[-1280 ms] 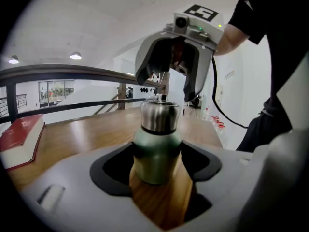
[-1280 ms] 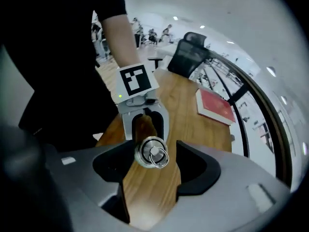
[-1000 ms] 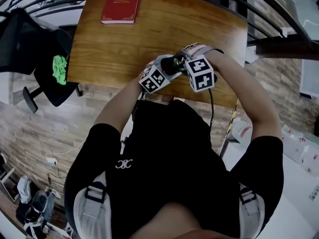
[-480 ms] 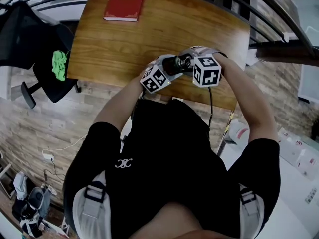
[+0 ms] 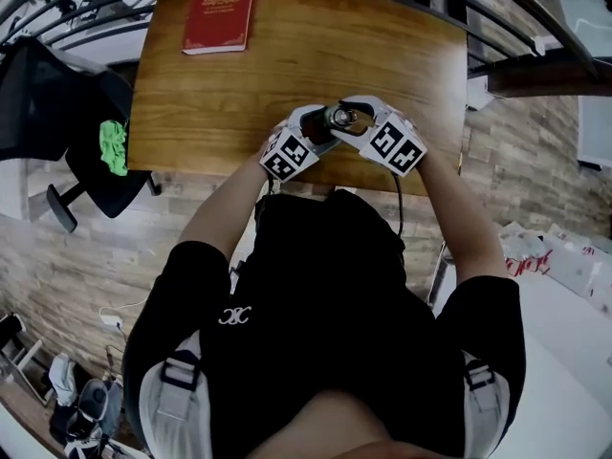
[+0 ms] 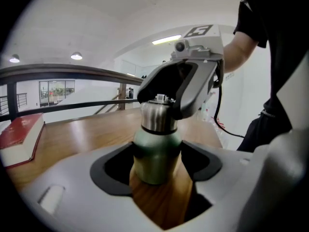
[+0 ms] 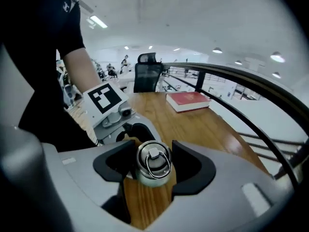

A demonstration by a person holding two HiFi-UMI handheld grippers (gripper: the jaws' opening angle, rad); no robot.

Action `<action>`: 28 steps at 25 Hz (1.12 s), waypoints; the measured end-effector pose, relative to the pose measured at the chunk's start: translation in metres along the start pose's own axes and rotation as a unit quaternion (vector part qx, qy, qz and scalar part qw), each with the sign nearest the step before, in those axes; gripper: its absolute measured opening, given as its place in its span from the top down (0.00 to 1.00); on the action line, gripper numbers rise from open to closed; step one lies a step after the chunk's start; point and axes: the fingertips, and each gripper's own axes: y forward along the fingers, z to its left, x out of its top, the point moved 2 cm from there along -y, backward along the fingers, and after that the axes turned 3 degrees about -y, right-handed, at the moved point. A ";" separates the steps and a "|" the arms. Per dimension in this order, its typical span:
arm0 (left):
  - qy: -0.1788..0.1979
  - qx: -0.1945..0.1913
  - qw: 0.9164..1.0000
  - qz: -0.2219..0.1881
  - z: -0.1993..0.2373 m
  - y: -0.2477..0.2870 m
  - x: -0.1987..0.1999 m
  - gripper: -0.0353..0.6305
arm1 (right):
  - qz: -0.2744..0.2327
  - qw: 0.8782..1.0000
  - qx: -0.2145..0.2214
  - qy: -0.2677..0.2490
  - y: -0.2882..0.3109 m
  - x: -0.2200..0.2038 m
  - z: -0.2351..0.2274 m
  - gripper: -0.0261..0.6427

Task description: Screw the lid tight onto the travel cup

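The travel cup (image 6: 155, 151), green below and steel above, stands upright on the wooden table (image 5: 239, 75) near its front edge. My left gripper (image 6: 157, 163) is shut on the green body, with both pads against it. From above, my right gripper (image 7: 153, 173) is shut on the steel lid (image 7: 153, 161), whose wire ring lies flat on top. In the head view the two grippers meet at the cup (image 5: 341, 118), the left gripper (image 5: 311, 134) on its left side and the right gripper (image 5: 361, 124) on its right.
A red book (image 5: 220, 10) lies at the table's far left corner. A dark railing (image 7: 231, 81) curves round the table's far side. A black office chair (image 5: 67, 113) with a green cloth (image 5: 115, 146) on it stands left of the table.
The right gripper has twisted around the lid, so its marker cube now faces a different way. The left gripper has stayed in place on the cup body.
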 end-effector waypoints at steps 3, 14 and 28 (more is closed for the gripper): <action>-0.002 0.001 1.000 -0.001 0.000 0.000 0.000 0.41 | -0.041 0.996 -0.052 0.055 -0.002 0.000 -0.003 0.60; 0.003 -0.005 1.000 0.009 -0.001 0.000 0.001 0.41 | -0.115 0.945 -0.235 0.195 -0.011 -0.005 -0.004 0.61; 0.011 -0.020 0.999 0.024 0.000 0.001 0.002 0.41 | -0.105 0.933 -0.271 0.213 -0.013 -0.006 -0.003 0.60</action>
